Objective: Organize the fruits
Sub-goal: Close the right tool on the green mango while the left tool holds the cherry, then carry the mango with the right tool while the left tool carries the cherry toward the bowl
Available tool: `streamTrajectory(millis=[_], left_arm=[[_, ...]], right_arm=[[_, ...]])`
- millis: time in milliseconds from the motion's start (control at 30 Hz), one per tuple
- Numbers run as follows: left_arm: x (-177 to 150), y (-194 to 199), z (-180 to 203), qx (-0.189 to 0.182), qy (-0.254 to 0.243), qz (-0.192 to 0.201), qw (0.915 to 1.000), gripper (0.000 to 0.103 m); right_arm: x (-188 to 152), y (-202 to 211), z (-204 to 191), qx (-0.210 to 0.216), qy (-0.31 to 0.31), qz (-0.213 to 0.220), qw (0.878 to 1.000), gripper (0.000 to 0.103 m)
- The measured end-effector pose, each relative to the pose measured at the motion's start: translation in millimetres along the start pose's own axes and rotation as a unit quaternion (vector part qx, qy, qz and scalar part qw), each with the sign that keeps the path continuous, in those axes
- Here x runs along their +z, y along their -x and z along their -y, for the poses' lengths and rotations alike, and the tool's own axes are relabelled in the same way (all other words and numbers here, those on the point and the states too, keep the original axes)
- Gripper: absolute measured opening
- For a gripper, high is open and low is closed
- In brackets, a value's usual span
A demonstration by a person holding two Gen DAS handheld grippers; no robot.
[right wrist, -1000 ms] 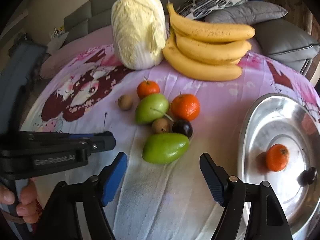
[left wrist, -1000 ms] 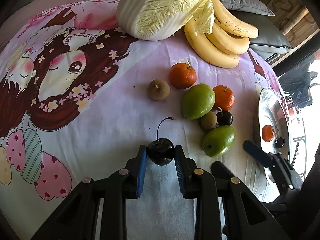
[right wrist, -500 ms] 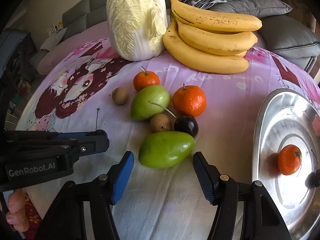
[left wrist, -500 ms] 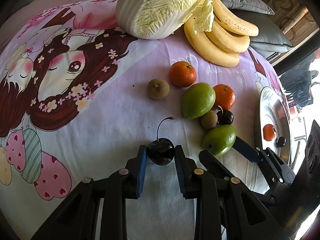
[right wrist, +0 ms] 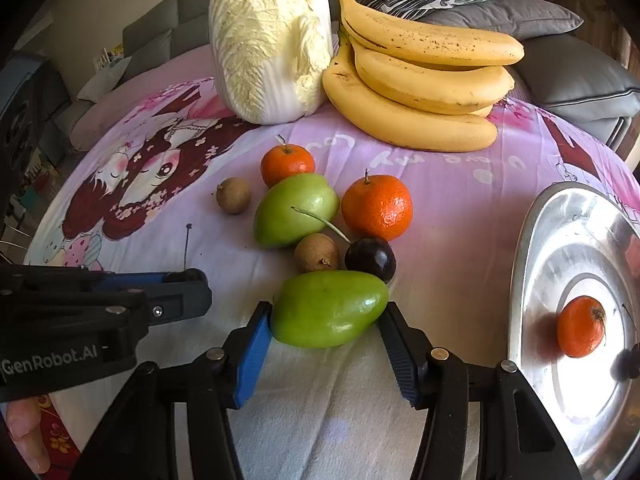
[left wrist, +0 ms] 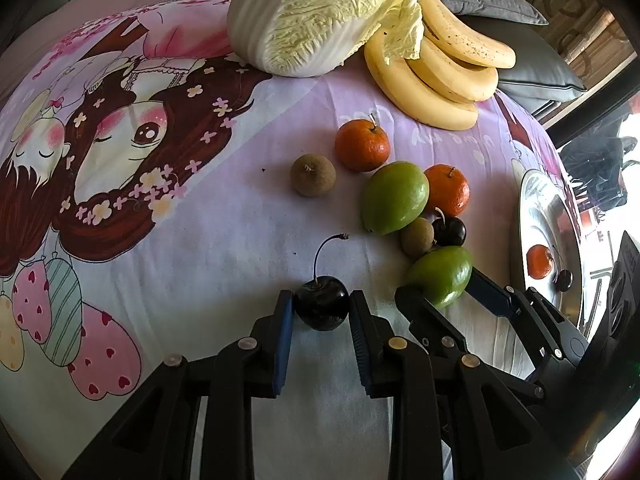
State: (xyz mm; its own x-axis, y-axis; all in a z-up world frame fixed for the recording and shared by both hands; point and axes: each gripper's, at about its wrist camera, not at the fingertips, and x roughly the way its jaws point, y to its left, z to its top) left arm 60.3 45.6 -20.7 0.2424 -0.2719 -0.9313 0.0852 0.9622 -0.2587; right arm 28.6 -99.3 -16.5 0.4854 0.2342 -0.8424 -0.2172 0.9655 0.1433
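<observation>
My left gripper (left wrist: 321, 298) is shut on a dark cherry (left wrist: 322, 310) whose stem curves up, low over the pink cartoon cloth. My right gripper (right wrist: 325, 314) is closing on a green fruit (right wrist: 330, 308) lying on the cloth, and its blue pads (right wrist: 252, 344) touch both ends of it. Just beyond that lie a second dark cherry (right wrist: 370, 258), two brown round fruits (right wrist: 317, 253) (right wrist: 233, 195), another green fruit (right wrist: 296, 210) and two tangerines (right wrist: 377, 207) (right wrist: 287, 163). A steel tray (right wrist: 520, 264) at the right holds a tangerine (right wrist: 581, 326) and a cherry (right wrist: 628, 360).
A napa cabbage (right wrist: 268, 40) and a bunch of bananas (right wrist: 420, 80) lie at the far side of the cloth, with grey cushions (right wrist: 576, 76) behind. The left gripper's body (right wrist: 100, 320) sits close to the left of my right gripper. A fingertip (right wrist: 28, 436) shows bottom left.
My right gripper moved forward to the near green fruit and its jaws narrowed until the pads met the fruit's ends. The left gripper kept still with the cherry.
</observation>
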Motion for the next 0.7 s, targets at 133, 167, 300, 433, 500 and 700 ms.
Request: streamTrajectory(millis=[133, 167, 300, 433, 500, 700], left_arm=[[0.0, -0.1, 0.2, 0.0, 0.0, 0.0, 1.0, 0.029], [-0.1, -0.6, 0.5, 0.001, 0.0, 0.0, 1.0, 0.029], [0.7, -1.7, 0.6, 0.002, 0.0, 0.0, 1.0, 0.029], [1.0, -2.0, 0.8, 0.002, -0.001, 0.0, 1.0, 0.029], [0.8, -1.9, 1.1, 0.002, -0.001, 0.0, 1.0, 0.029], [0.6, -1.0, 3.1, 0.002, -0.004, 0.002, 1.0, 0.029]], right_arm=[[-0.2, 1.2, 0.3, 0.0, -0.001, 0.002, 1.0, 0.058], [-0.1, 1.3, 0.2, 0.0, -0.001, 0.002, 1.0, 0.057], [-1.2, 3.4, 1.2, 0.004, -0.004, 0.003, 1.0, 0.057], [-2.7, 5.7, 3.1, 0.008, -0.007, 0.003, 1.0, 0.057], [-3.2, 6.6, 3.5, 0.01, -0.009, 0.003, 1.0, 0.056], [-4.3, 9.2, 4.0, 0.017, -0.014, 0.005, 1.0, 0.056]])
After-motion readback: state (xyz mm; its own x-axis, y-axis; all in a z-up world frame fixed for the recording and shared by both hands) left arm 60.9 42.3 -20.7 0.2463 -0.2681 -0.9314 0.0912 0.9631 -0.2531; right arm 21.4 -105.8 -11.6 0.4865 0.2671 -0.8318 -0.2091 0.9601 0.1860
